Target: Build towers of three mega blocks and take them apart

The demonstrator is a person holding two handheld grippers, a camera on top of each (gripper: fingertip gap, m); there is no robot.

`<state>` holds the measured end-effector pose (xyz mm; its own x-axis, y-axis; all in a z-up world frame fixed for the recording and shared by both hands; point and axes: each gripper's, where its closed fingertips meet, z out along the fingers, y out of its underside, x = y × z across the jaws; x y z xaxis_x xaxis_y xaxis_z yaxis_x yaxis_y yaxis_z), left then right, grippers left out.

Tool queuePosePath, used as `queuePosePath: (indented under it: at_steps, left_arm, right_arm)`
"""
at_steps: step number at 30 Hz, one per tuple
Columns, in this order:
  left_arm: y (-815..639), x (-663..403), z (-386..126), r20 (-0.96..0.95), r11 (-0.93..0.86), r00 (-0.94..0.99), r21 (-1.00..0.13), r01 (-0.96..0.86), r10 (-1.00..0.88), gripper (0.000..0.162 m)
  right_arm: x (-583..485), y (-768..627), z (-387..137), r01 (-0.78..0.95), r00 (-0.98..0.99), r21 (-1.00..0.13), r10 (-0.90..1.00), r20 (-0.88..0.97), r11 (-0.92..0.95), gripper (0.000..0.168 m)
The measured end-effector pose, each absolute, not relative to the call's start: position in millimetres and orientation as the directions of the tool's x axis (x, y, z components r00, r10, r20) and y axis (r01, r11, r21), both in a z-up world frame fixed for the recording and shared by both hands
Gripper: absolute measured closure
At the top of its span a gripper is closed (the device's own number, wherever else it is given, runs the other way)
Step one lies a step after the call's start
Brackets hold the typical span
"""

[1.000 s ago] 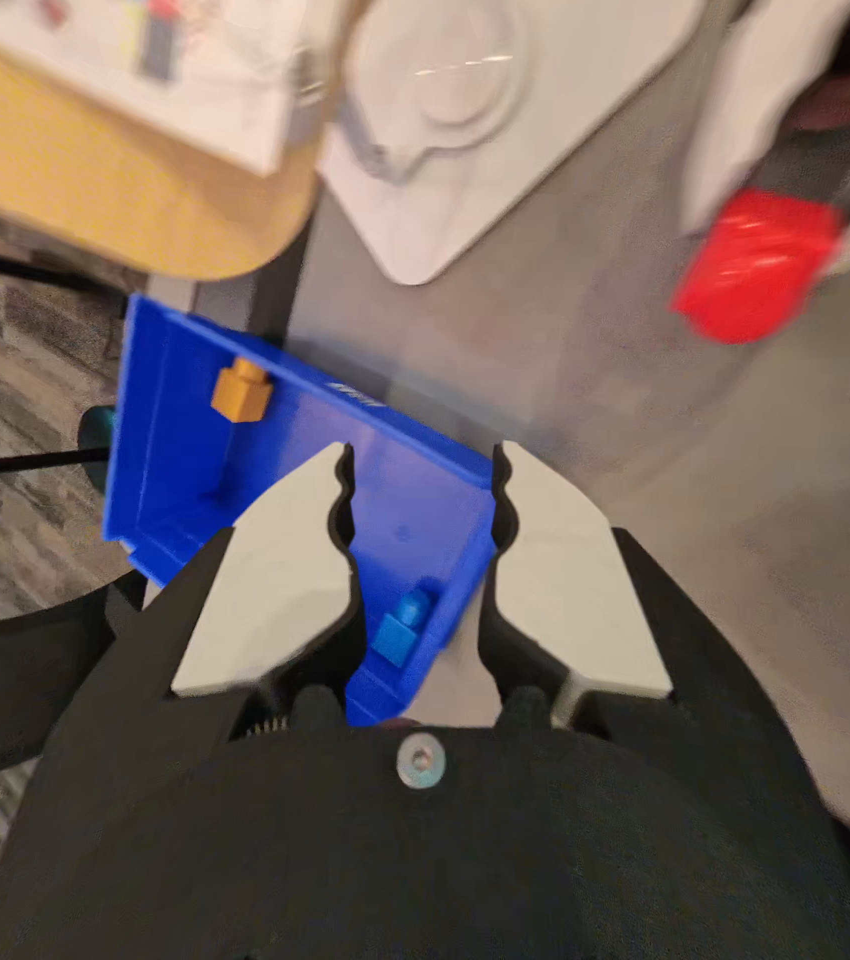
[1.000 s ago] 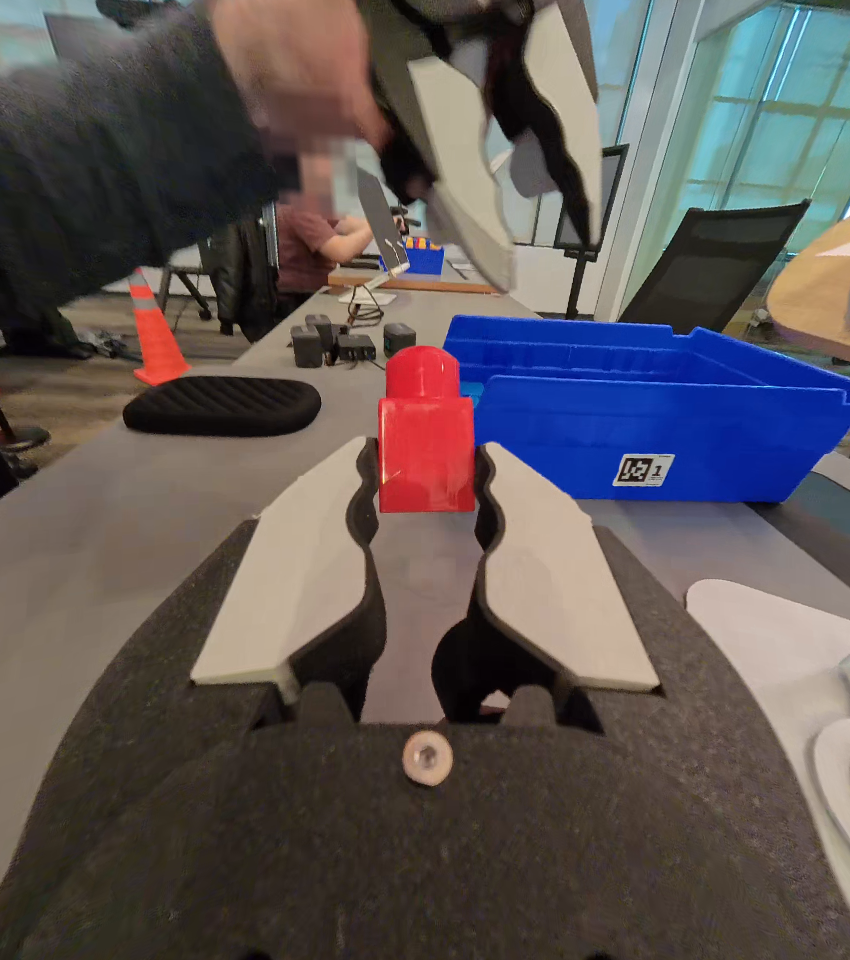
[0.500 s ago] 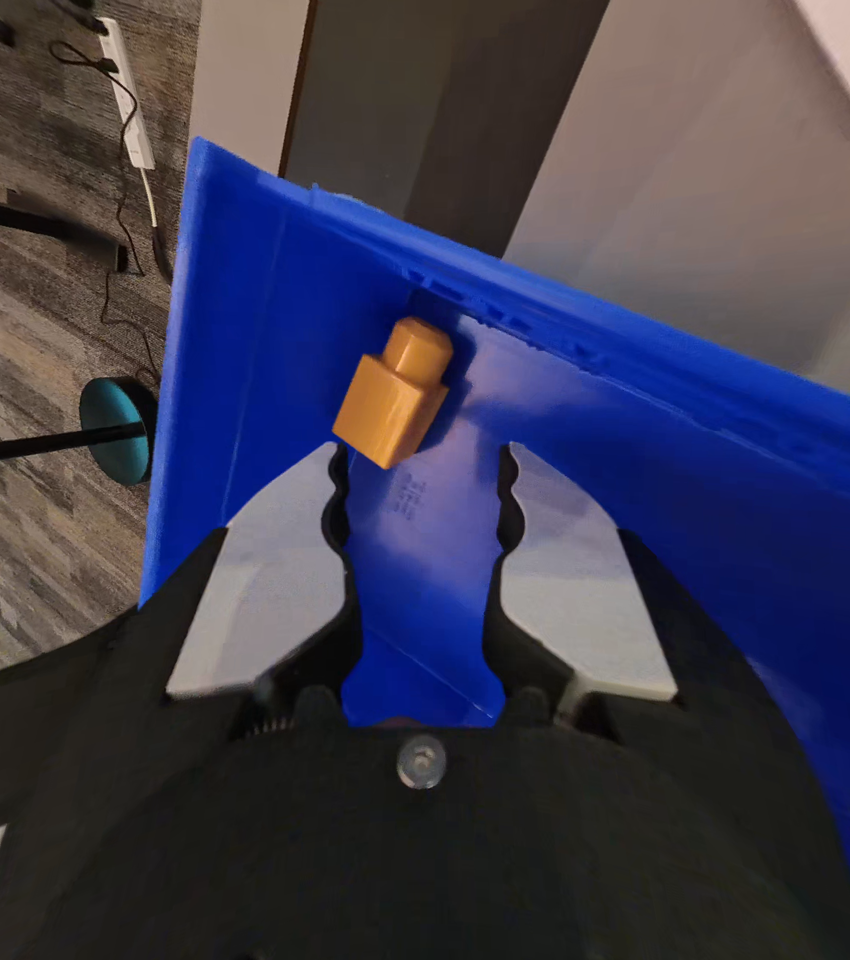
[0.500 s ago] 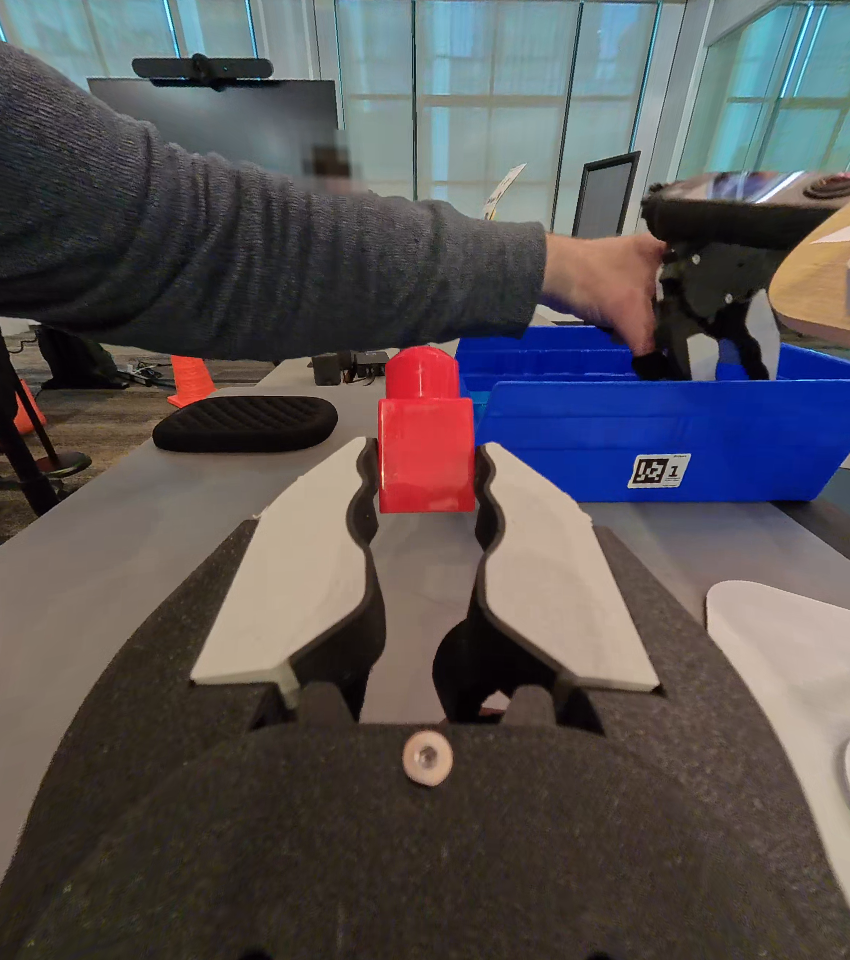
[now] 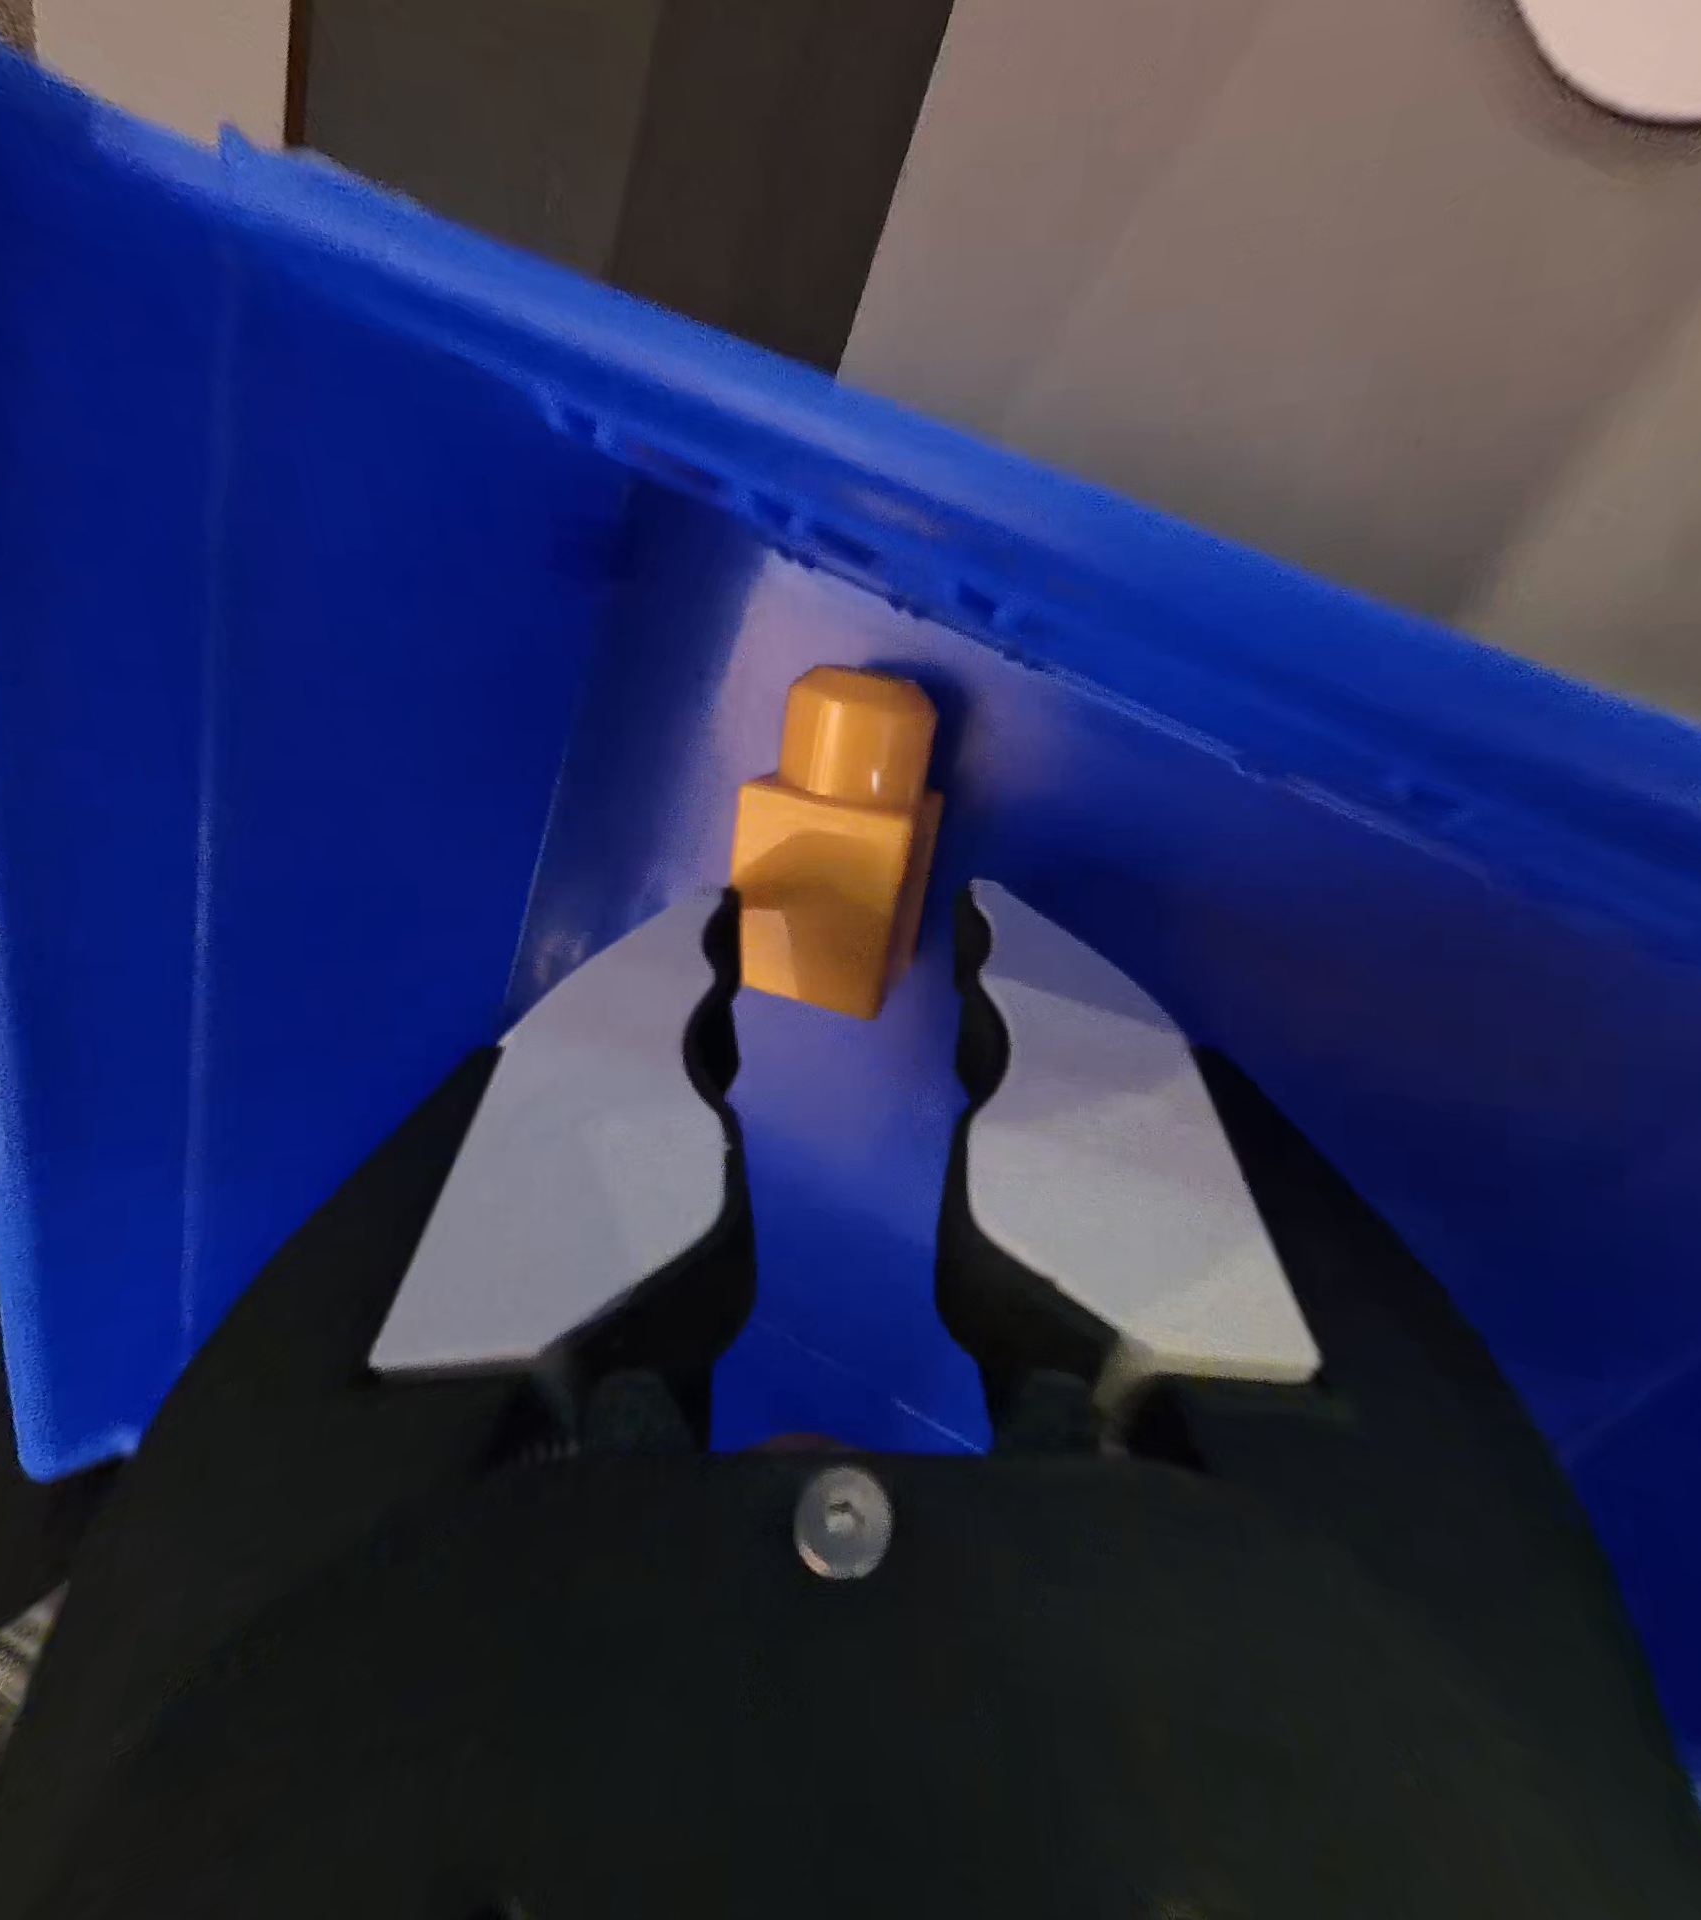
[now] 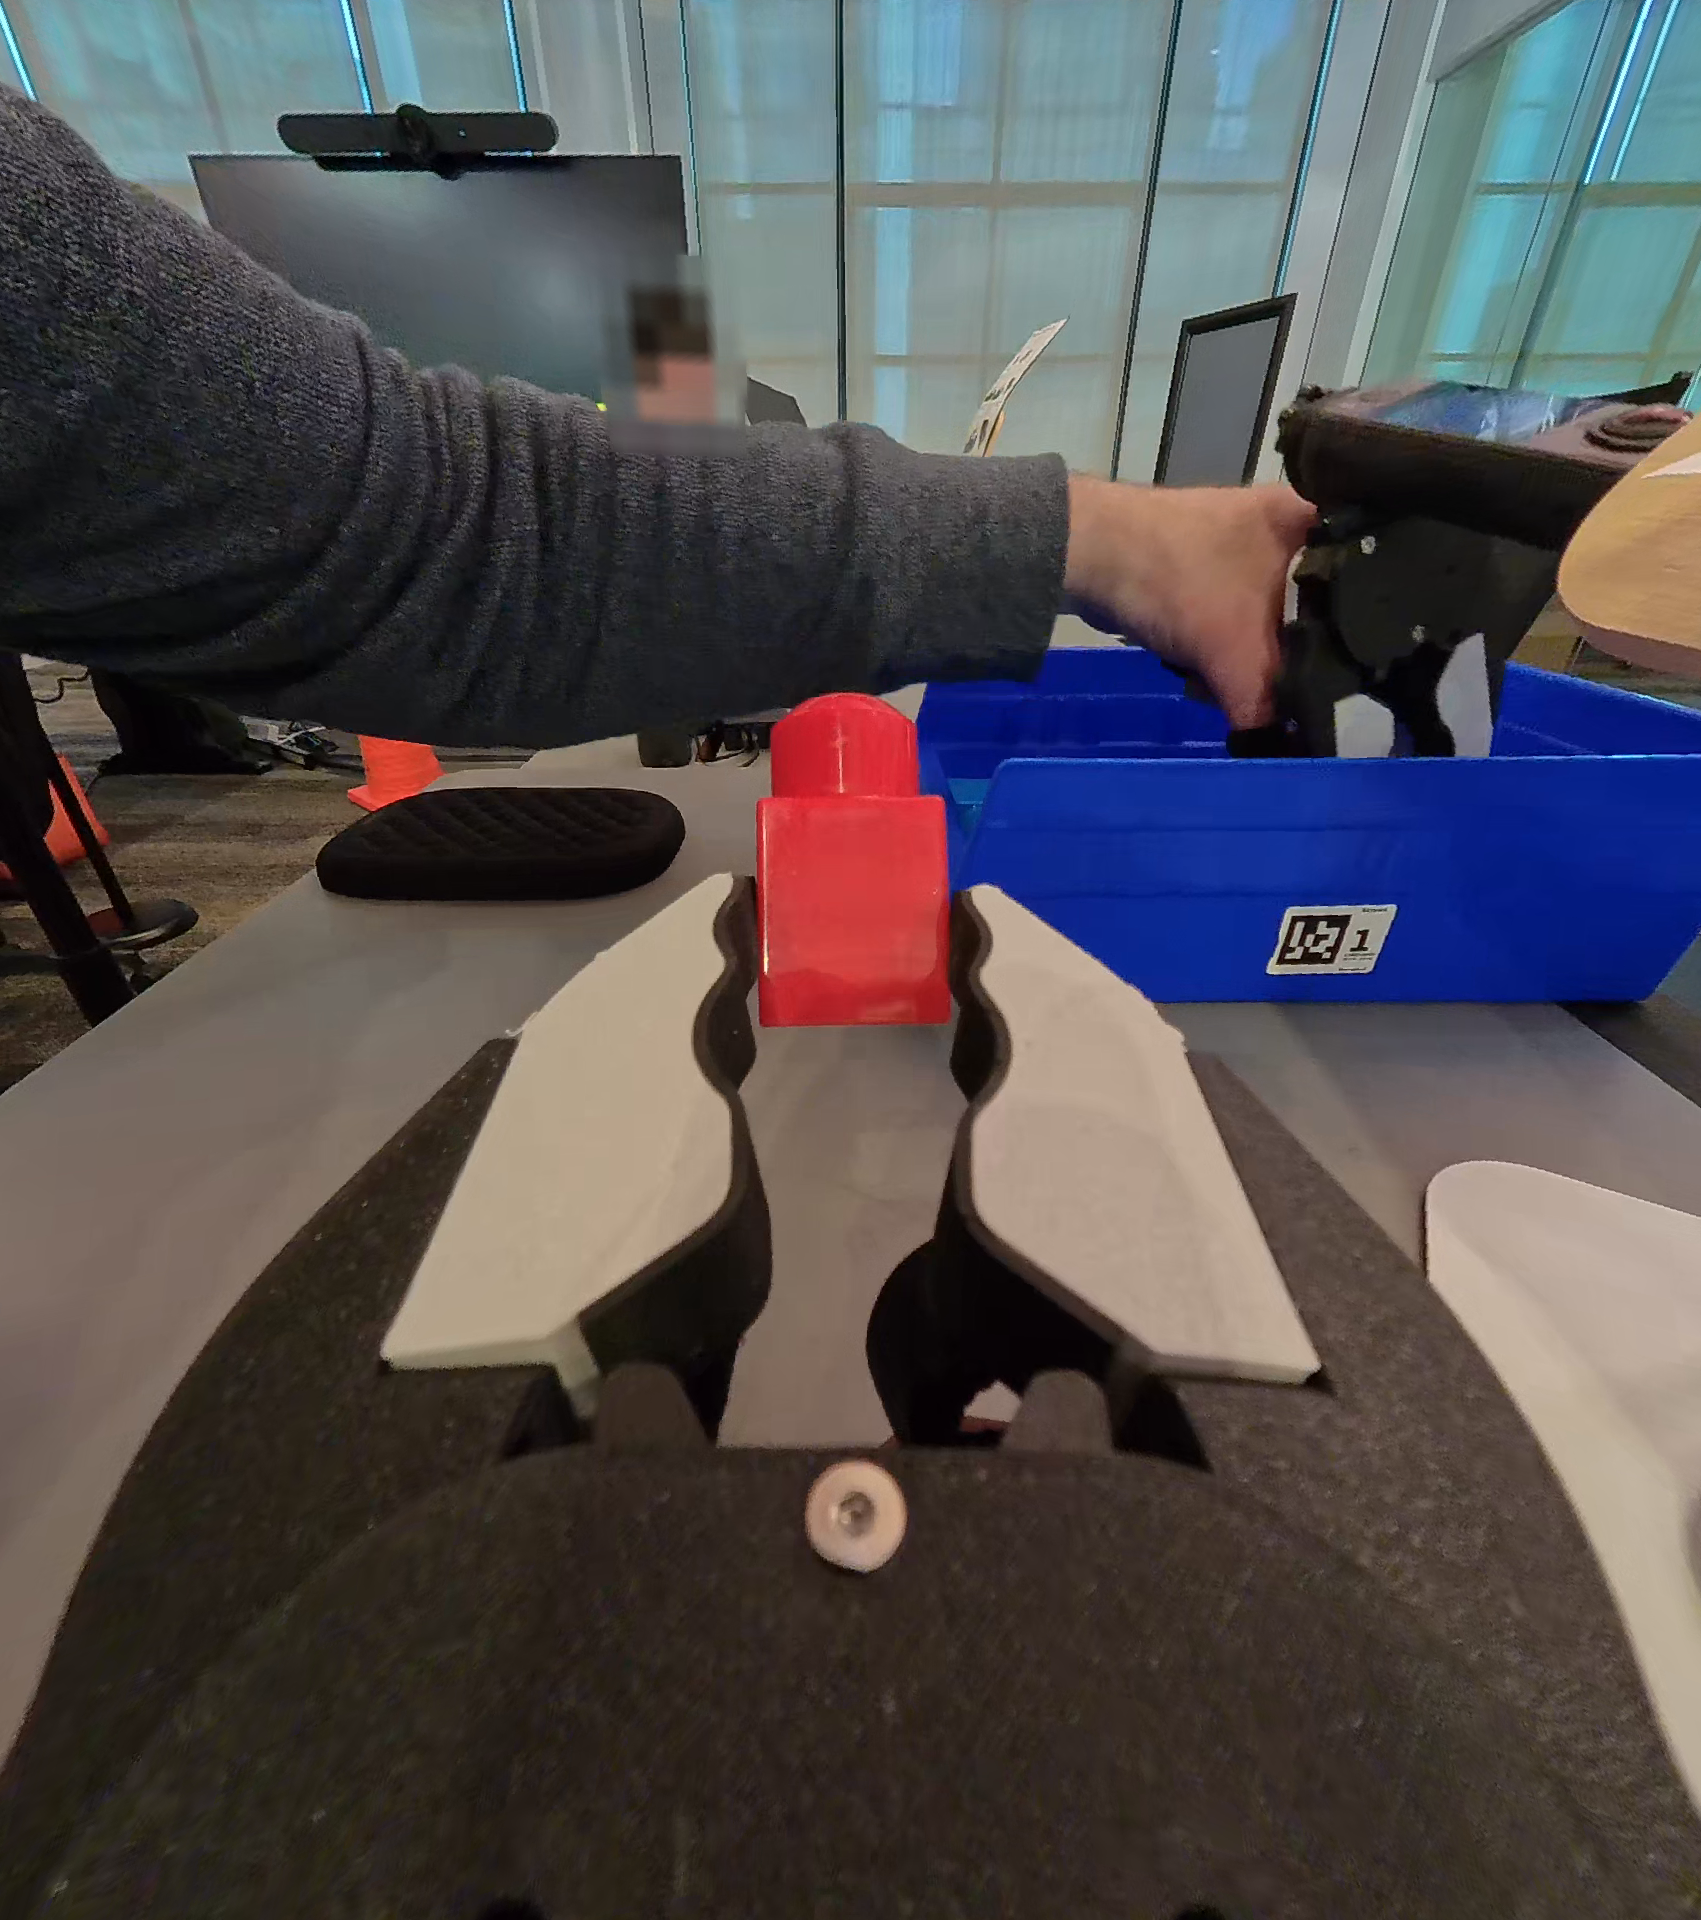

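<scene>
In the middle of the left wrist view, deep inside the blue bin [image 5: 306,623], an orange block [image 5: 830,862] lies in the corner where the bin's floor meets its far wall. Its stud points toward the top of the frame, so its long axis runs almost straight along the line of the fingers. The left gripper [image 5: 838,914] has its jaws spread a little wider than the block and holds nothing. The block's lower end sits just between the fingertips, nearer the left one. The picture is soft with motion, so whether that tip already touches the block cannot be told.

In the right wrist view the right gripper [image 6: 851,940] is closed on a red block [image 6: 851,914], stud up, held just over the grey table [image 6: 202,1122] at frame centre. The bin stands behind it at the right, with the left gripper dipped into it.

The left gripper is plainly the nearer one to the orange block. My judgement is that a short push forward, then closing across the block's flat sides, would take it.
</scene>
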<state>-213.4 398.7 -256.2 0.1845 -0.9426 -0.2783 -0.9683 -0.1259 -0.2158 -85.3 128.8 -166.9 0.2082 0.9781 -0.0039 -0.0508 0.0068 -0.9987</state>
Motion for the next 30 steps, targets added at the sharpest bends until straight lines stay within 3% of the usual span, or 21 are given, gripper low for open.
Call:
queuePosePath:
  at_steps: [5,7,9,10,11,16,20,24,26,30]
  left_arm:
    - [397.0,-217.3,-252.9,-0.297,-0.139,0.193,-0.191,-0.972,-0.935,0.095]
    - [401.2,-221.8,-265.3,-0.294,-0.164,0.191,-0.113,-0.98,-0.937,0.09]
    - [404.1,-223.7,-276.9,-0.264,-0.199,0.212,-0.075,-0.977,-0.941,0.097]
    - [406.0,-217.7,-276.1,-0.239,-0.227,0.252,-0.126,-0.966,-0.938,0.116]
    - [406.8,-215.8,-275.8,-0.22,-0.249,0.279,-0.153,-0.956,-0.935,0.124]
    - [403.3,-221.9,-256.7,-0.208,-0.352,0.423,-0.304,-0.885,-0.882,0.125]
    - [375.1,-213.9,-200.7,-0.048,-0.419,0.576,-0.637,-0.647,-0.816,0.124]
    - [316.6,-191.9,-131.7,0.121,-0.324,0.554,-0.902,-0.286,-0.824,0.125]
    - [285.1,-177.4,-104.8,0.209,-0.288,0.501,-0.954,-0.084,-0.84,0.125]
    - [230.9,-141.9,-83.9,0.32,-0.268,0.359,-0.945,0.187,-0.877,0.125]
  right_arm:
    - [-86.3,128.1,-167.6,-0.042,0.207,-0.999,0.978,0.004,0.013,0.134]
    - [-86.5,128.0,-167.8,-0.041,0.207,-0.999,0.978,0.006,0.015,0.134]
    - [-86.5,128.1,-167.9,-0.04,0.208,-0.999,0.978,0.007,0.015,0.134]
    - [-86.6,128.0,-167.8,-0.04,0.207,-0.999,0.978,0.006,0.014,0.134]
    - [-86.5,128.0,-167.8,-0.04,0.206,-0.999,0.979,0.005,0.013,0.134]
    - [-85.9,129.0,-167.2,-0.046,0.206,-0.999,0.978,-0.003,0.007,0.134]
    - [-85.8,129.9,-167.2,-0.048,0.207,-0.999,0.978,-0.009,0.001,0.134]
    - [-83.6,132.4,-165.1,-0.071,0.206,-0.997,0.978,-0.042,-0.028,0.134]
    - [-81.3,135.0,-163.2,-0.094,0.206,-0.994,0.976,-0.07,-0.052,0.134]
    - [-75.9,140.2,-159.4,-0.145,0.197,-0.984,0.971,-0.133,-0.105,0.134]
